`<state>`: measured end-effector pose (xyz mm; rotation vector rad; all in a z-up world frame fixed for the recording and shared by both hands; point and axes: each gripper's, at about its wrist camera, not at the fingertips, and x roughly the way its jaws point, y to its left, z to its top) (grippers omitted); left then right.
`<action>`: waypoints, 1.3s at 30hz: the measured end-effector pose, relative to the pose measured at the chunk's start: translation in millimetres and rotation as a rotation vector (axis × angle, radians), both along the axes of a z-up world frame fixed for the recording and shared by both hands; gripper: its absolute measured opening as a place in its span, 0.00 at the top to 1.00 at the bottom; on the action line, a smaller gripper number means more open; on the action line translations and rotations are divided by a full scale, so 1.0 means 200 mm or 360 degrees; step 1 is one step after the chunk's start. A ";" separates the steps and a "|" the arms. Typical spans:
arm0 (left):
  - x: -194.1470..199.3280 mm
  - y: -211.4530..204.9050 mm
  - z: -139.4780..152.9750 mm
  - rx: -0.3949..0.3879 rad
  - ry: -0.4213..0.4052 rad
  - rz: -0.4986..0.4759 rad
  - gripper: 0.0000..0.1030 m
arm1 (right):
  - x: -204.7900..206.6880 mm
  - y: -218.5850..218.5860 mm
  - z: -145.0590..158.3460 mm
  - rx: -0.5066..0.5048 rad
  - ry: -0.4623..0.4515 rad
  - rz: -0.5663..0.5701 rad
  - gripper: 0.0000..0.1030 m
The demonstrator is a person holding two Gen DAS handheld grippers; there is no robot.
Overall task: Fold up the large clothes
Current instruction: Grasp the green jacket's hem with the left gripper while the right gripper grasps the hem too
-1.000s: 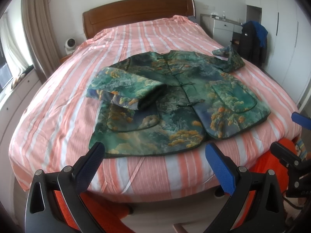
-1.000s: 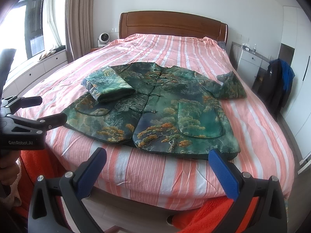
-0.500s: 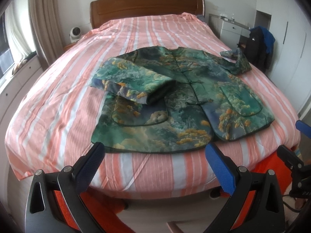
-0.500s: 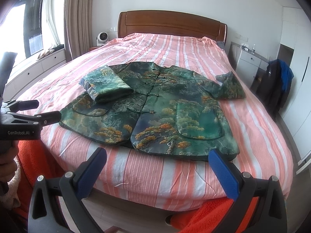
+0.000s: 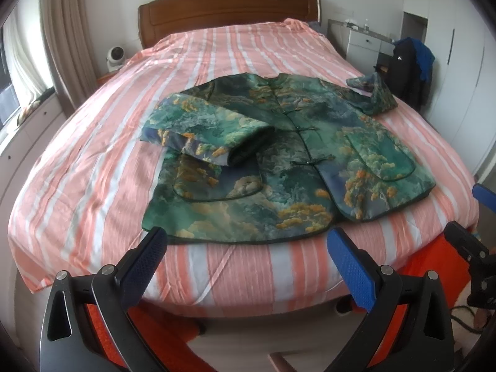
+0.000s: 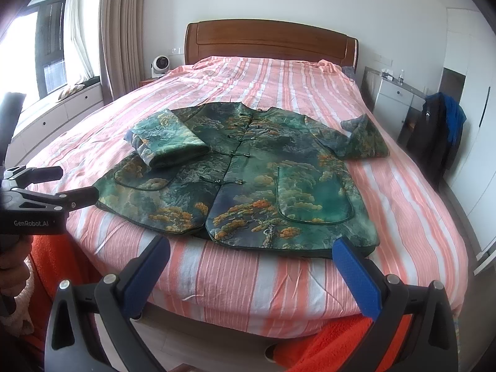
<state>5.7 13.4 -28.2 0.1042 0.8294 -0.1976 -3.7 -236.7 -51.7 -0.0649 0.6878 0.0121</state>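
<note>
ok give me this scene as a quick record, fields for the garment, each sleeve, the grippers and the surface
garment: green patterned jacket, spread flat, front up, fastened
left-side sleeve: folded sleeve laid across the jacket front
right-side sleeve: outstretched sleeve, not yet folded
left gripper: open, holding nothing, short of the hem
right gripper: open, holding nothing, short of the hem
surface: striped bed cover

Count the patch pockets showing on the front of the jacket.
2. One pocket is on the jacket front panel nearer the wardrobe; the other pocket is on the window-side panel, its top covered by the folded sleeve.
</note>
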 end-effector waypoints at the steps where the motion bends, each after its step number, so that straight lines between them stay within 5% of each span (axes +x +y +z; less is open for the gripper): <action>1: 0.00 0.01 -0.01 -0.0003 0.0010 0.0006 0.00 | 0.00 0.00 0.00 -0.0001 -0.0002 0.0003 0.00; 10: 0.18 0.30 -0.04 -0.0095 0.0085 0.0163 0.00 | 0.03 -0.13 -0.01 0.0158 0.0022 -0.0015 0.00; 13: 0.38 0.50 -0.12 -0.0308 0.0299 0.0120 0.00 | 0.10 -0.32 -0.02 0.0182 -0.0017 -0.0071 0.00; 17: 0.64 0.66 -0.35 -0.0468 0.0617 0.0113 0.00 | 0.33 -0.74 -0.12 0.0298 0.0116 -0.0195 0.00; 22: 0.76 0.63 -0.53 -0.0396 0.0738 0.0027 0.00 | 0.61 -1.05 -0.37 0.0515 0.0421 -0.0220 0.00; 27: 0.81 0.57 -0.66 -0.0308 0.0823 0.0058 0.03 | 0.74 -1.15 -0.55 0.0740 0.0578 -0.0210 0.02; 29: 0.79 0.56 -0.66 -0.0307 0.0814 0.0060 0.20 | 0.78 -1.14 -0.62 0.0781 0.0649 -0.0192 0.20; 33: 0.75 0.55 -0.61 -0.0238 0.0781 0.0084 0.76 | 0.78 -1.08 -0.64 0.0716 0.0696 -0.0180 0.35; 35: 0.73 0.57 -0.58 -0.0268 0.0755 0.0089 0.84 | 0.78 -1.03 -0.59 0.0643 0.0673 -0.0141 0.62; 39: 0.69 0.60 -0.48 -0.0305 0.0668 0.0093 0.89 | 0.75 -0.91 -0.48 0.0503 0.0590 -0.0091 0.82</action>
